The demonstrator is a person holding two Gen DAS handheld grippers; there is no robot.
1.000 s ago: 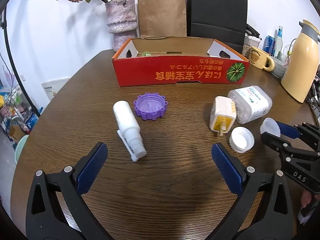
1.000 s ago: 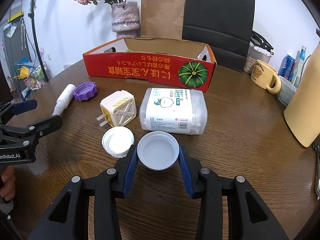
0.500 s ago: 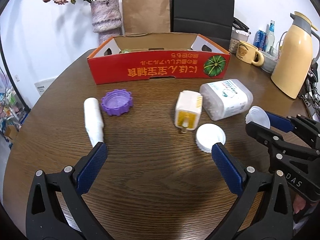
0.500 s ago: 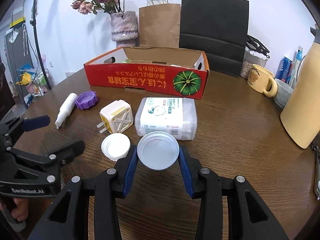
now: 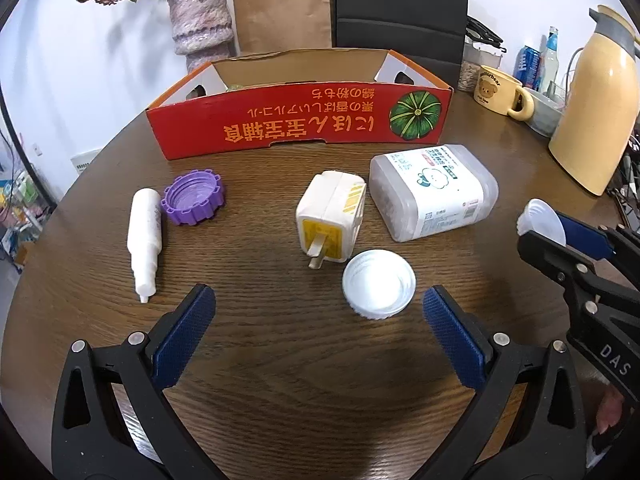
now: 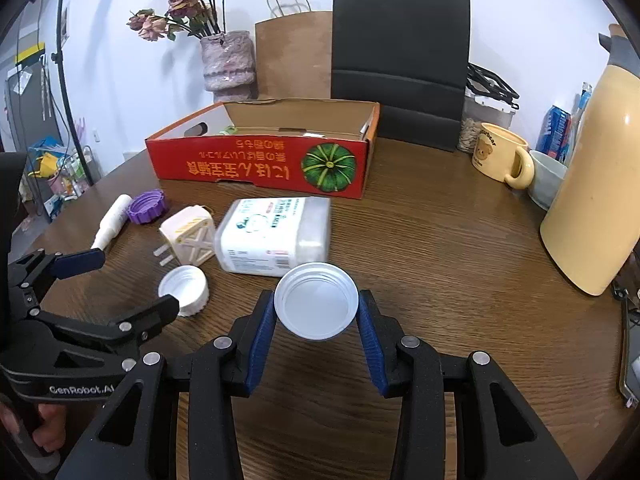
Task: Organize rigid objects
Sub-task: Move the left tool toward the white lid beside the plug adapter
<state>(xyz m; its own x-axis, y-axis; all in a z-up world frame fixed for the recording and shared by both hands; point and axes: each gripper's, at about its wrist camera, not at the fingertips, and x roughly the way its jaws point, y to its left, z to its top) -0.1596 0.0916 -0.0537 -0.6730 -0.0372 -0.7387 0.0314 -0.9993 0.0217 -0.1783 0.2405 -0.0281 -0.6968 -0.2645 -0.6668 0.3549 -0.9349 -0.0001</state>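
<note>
My right gripper [image 6: 316,312] is shut on a white plastic lid [image 6: 316,300] and holds it above the table; it also shows in the left wrist view [image 5: 542,226]. My left gripper [image 5: 318,322] is open and empty, just short of a second white lid [image 5: 378,282] lying on the table. Beyond that lie a cream plug adapter [image 5: 330,216], a clear rectangular container [image 5: 434,190], a purple cap [image 5: 192,196] and a white spray bottle [image 5: 144,236]. The red cardboard box [image 5: 304,120] stands open at the back.
A yellow thermos [image 5: 596,120], a bear mug [image 5: 498,92], a bowl [image 6: 546,178] and cans [image 6: 558,132] stand at the right. A vase with dried flowers [image 5: 200,26] and two paper bags [image 5: 400,8] are behind the box. The table edge curves at the left.
My left gripper has moved right, toward the white lid on the table. My right gripper has lifted the held lid higher.
</note>
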